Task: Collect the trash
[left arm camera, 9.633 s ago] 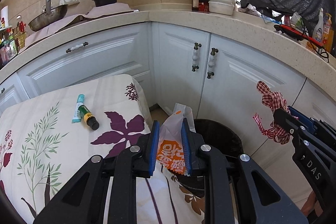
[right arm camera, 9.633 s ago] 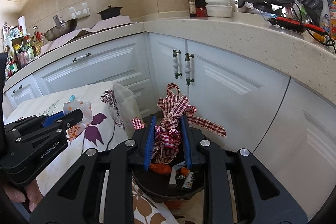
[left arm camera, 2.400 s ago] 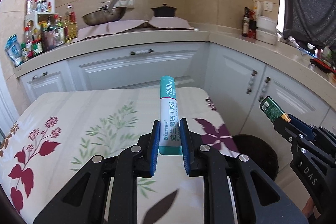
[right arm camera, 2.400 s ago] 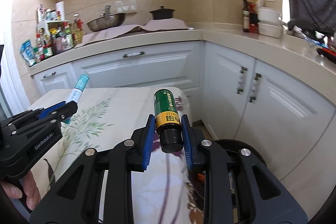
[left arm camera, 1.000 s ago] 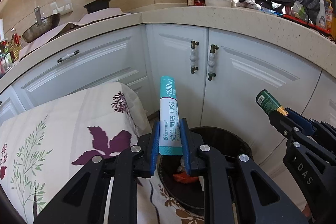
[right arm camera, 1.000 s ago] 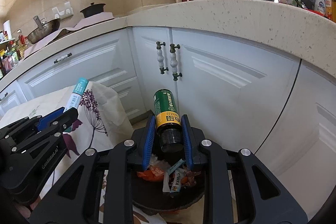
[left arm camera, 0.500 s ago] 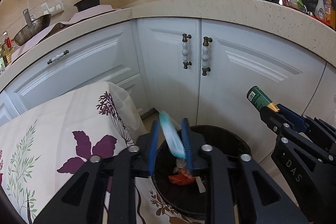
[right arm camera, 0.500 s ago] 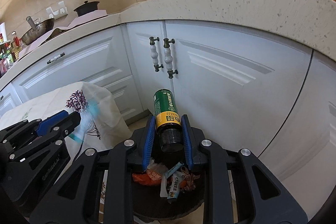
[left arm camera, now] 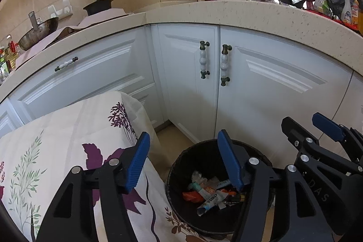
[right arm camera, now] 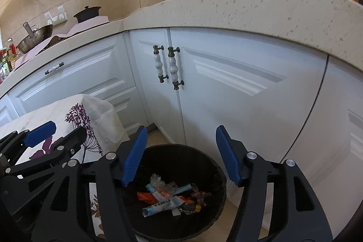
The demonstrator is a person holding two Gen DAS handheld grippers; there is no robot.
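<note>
A black trash bin [left arm camera: 173,170] stands on the floor below both grippers, with wrappers and a teal-and-white tube [left arm camera: 211,201] lying in it. My left gripper [left arm camera: 185,160] hangs over the bin; its jaws are opening and nothing is between them. In the right wrist view the bin [right arm camera: 219,166] fills the bottom, holding the tube [right arm camera: 161,205] and a dark bottle with a yellow band [right arm camera: 192,208]. My right gripper [right arm camera: 180,154] is also above the bin, jaws opening and empty. Each gripper shows in the other's view: the right gripper [left arm camera: 310,126], the left gripper [right arm camera: 61,133].
A table with a floral cloth [left arm camera: 68,128] borders the bin on the left. White cabinet doors with paired handles [left arm camera: 215,65] stand right behind the bin under a speckled countertop [right arm camera: 249,10]. A strip of tan floor [left arm camera: 174,140] lies between table and cabinets.
Both grippers have opened. The teal tube has left the left gripper and the green bottle has left the right gripper; both now lie in the bin.
</note>
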